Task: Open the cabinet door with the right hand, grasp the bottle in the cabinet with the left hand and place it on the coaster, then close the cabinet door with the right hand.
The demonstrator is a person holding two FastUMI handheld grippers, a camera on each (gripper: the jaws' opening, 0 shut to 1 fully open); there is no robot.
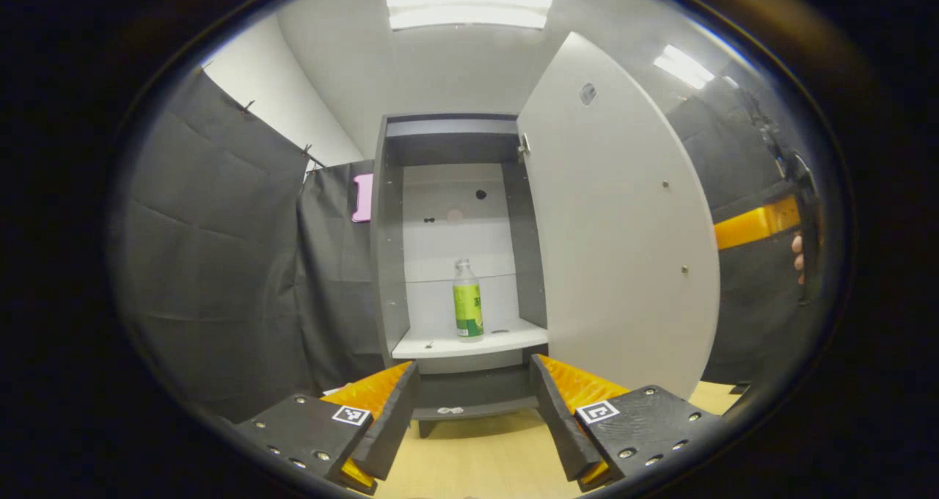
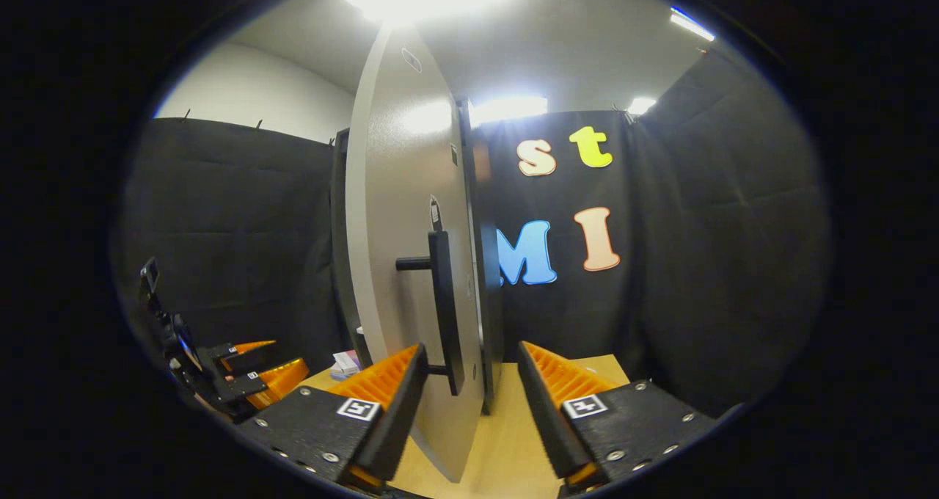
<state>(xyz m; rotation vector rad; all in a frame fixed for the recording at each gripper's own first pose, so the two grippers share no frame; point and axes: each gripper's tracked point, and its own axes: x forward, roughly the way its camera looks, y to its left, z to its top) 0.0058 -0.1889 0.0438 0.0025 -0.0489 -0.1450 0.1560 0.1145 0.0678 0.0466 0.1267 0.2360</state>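
Note:
A clear bottle (image 1: pixel 467 301) with a green label stands upright on the white shelf (image 1: pixel 440 346) inside the grey cabinet (image 1: pixel 389 249). The cabinet door (image 1: pixel 623 220) is swung wide open to the right. My left gripper (image 1: pixel 473 418) is open and empty, short of the cabinet and lined up with the bottle. In the right gripper view the door (image 2: pixel 396 264) stands almost edge-on, and its black bar handle (image 2: pixel 444 308) hangs between the spread fingers of my right gripper (image 2: pixel 469 403), nearer the left finger. That gripper is open and not pressing on the handle.
The cabinet rests on a light wooden table (image 1: pixel 477 462). Something pink (image 1: pixel 362 198) hangs on the cabinet's left side. A small pale object (image 2: pixel 343 363) lies on the table beside the door. Black cloth walls close in the booth. The left gripper (image 2: pixel 242 381) shows at far left.

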